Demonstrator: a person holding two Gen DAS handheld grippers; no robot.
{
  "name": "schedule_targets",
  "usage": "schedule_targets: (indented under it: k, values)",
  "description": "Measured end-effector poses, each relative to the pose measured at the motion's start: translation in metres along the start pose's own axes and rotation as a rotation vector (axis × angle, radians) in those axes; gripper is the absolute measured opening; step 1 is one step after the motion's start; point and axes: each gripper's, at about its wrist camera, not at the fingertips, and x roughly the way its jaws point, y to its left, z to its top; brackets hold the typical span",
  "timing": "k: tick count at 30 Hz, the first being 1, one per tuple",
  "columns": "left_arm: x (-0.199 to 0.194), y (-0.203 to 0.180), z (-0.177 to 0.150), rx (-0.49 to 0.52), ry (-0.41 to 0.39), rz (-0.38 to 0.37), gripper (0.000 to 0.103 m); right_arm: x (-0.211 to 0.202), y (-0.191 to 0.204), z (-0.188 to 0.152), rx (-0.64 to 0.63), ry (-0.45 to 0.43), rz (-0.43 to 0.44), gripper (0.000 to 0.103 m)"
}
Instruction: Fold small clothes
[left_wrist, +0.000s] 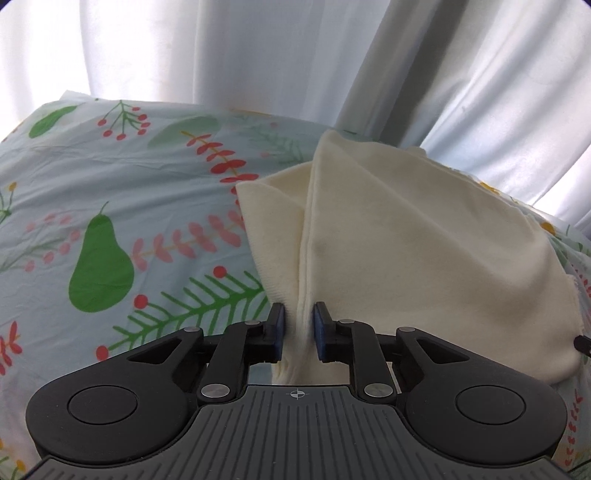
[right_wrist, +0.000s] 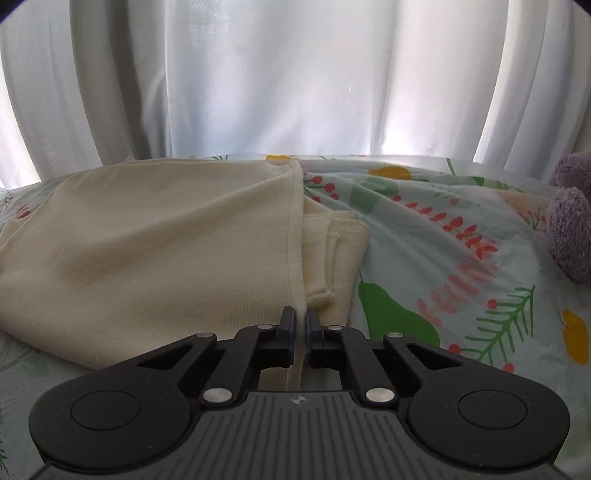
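A cream knit garment lies on a table with a printed fruit-and-leaf cloth. My left gripper is shut on a bunched edge of the garment, which rises in a fold from between the pads. In the right wrist view the same cream garment spreads to the left, with a folded sleeve or hem lying beside it. My right gripper is shut on the garment's seamed edge.
White curtains hang behind the table's far edge. A fuzzy purple item lies at the right on the printed cloth. A pale vertical post stands behind the table in the left wrist view.
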Motion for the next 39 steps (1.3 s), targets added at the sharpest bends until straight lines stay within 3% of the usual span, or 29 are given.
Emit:
schedule_targets:
  k: [3, 5, 7, 9, 11, 13, 14, 17, 21, 22, 24, 29, 33, 39]
  values:
    - [-0.018, -0.006, 0.004, 0.020, -0.052, 0.046, 0.025, -0.014, 0.001, 0.007, 0.015, -0.055, -0.013, 0.018]
    - [-0.030, -0.017, 0.009, 0.057, -0.129, 0.078, 0.026, -0.021, 0.001, 0.015, 0.034, -0.111, -0.006, 0.018]
    - [-0.033, -0.032, 0.015, 0.090, -0.180, 0.051, 0.032, -0.016, 0.011, 0.025, 0.015, -0.137, 0.023, 0.018]
    - [-0.023, -0.053, 0.022, 0.120, -0.193, -0.002, 0.038, -0.006, 0.030, 0.033, -0.015, -0.140, 0.089, 0.018]
    - [-0.004, -0.075, 0.023, 0.145, -0.226, -0.038, 0.039, 0.007, 0.062, 0.035, -0.086, -0.142, 0.201, 0.018]
    - [0.020, -0.096, 0.022, 0.203, -0.236, -0.014, 0.043, 0.021, 0.094, 0.034, -0.180, -0.135, 0.288, 0.017]
    - [0.032, -0.104, 0.021, 0.229, -0.228, 0.003, 0.043, 0.029, 0.106, 0.033, -0.230, -0.130, 0.290, 0.017]
    - [0.055, -0.110, 0.020, 0.244, -0.180, -0.022, 0.045, 0.053, 0.118, 0.038, -0.309, -0.156, 0.187, 0.017]
    - [0.062, -0.098, 0.020, 0.180, -0.192, -0.027, 0.053, 0.075, 0.088, 0.061, -0.226, -0.127, 0.088, 0.017]
    - [0.062, -0.096, 0.021, 0.172, -0.187, -0.028, 0.052, 0.082, 0.080, 0.065, -0.204, -0.107, 0.051, 0.022]
    - [0.057, -0.095, 0.025, 0.159, -0.163, -0.025, 0.053, 0.085, 0.064, 0.070, -0.126, -0.092, 0.091, 0.030]
    - [0.047, -0.099, 0.034, 0.145, -0.164, -0.072, 0.054, 0.067, 0.061, 0.076, -0.026, -0.094, 0.185, 0.029]
    - [0.061, -0.104, 0.039, 0.145, -0.123, -0.053, 0.055, 0.088, 0.070, 0.078, -0.076, -0.013, 0.117, 0.022]
    - [0.069, -0.106, 0.037, 0.144, -0.108, -0.027, 0.059, 0.100, 0.073, 0.088, -0.089, -0.037, 0.059, 0.022]
